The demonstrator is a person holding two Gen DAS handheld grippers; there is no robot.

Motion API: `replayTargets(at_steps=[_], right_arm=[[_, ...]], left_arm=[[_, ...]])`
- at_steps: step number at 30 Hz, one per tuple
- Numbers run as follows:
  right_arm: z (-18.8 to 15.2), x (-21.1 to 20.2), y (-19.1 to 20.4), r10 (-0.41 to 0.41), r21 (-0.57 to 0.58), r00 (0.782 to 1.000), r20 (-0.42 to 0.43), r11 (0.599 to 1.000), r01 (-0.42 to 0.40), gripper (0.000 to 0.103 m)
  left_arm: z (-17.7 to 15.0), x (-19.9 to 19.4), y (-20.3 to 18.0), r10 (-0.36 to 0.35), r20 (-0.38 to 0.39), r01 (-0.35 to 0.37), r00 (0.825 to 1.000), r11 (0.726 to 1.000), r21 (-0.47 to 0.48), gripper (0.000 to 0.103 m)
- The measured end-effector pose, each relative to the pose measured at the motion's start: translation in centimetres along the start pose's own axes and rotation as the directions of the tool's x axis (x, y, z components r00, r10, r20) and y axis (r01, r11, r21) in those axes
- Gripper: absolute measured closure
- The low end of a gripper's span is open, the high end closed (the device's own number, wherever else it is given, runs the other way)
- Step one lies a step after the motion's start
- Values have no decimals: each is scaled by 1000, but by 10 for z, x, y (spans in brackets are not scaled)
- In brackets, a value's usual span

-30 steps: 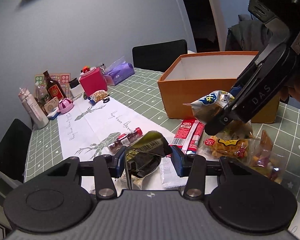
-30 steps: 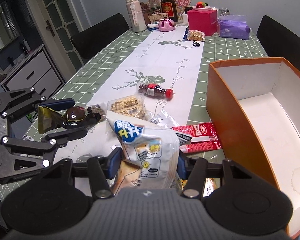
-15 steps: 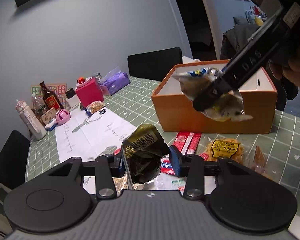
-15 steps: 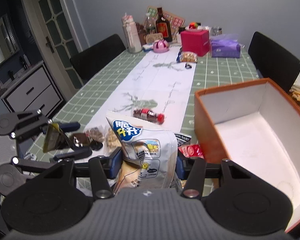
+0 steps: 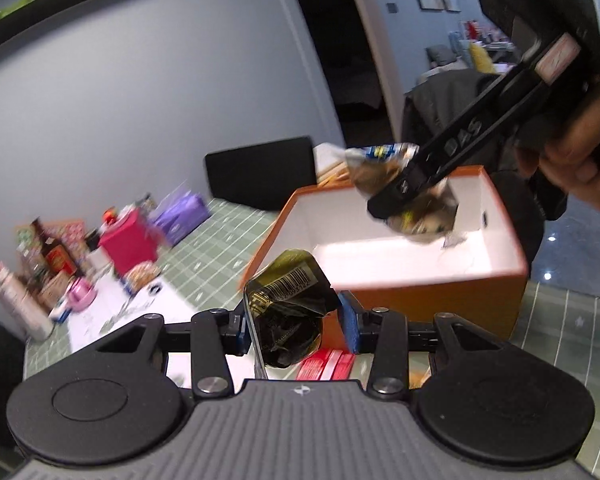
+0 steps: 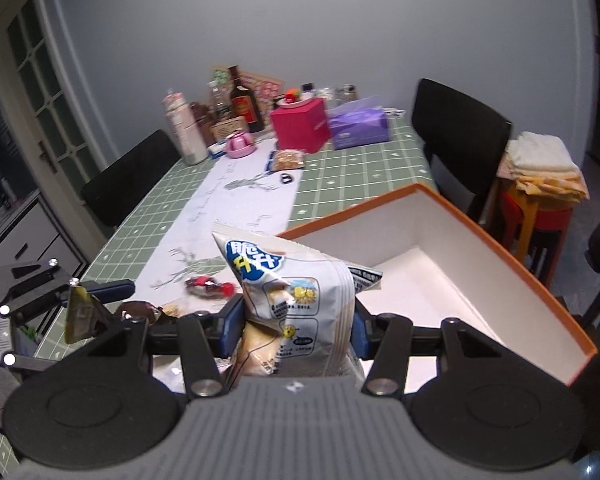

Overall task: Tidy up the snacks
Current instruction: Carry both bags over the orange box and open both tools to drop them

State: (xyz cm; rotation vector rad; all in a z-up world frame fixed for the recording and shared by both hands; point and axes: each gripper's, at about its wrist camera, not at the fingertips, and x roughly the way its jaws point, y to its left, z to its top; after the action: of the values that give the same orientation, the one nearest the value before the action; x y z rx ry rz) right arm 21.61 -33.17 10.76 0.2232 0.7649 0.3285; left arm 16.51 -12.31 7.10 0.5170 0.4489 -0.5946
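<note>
Both grippers have risen from the table's near edge toward the orange box (image 6: 452, 264), right gripper (image 6: 296, 322) clamping the white snack bag (image 6: 296, 288) above its open top, left gripper (image 5: 294, 320), jaws just closing, gripping a dark wrapper (image 5: 290, 308) short of its near wall, evidently for dropping in.

Both wrist views look down along their fingers — sharing the orange box (image 5: 384, 264) (image 6: 452, 280) close ahead.
</note>
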Motion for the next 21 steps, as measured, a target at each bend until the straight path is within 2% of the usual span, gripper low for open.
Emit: replayTargets(at_steps=[5,11,21], right_arm=[[-2,-3,-40,-42,80,999,0,996,42,52],[-5,0,-76,-73,143,997,-2,987,73,52],[-7,25,-111,-99,137,993,-61,985,107,52]], left_arm=[[26,23,-25,-48,23,47,999,998,40,55],[40,56,-47,-97,17,95,995,993,64,55],[45,91,-71,-168,-17,169,986,984,58,55]])
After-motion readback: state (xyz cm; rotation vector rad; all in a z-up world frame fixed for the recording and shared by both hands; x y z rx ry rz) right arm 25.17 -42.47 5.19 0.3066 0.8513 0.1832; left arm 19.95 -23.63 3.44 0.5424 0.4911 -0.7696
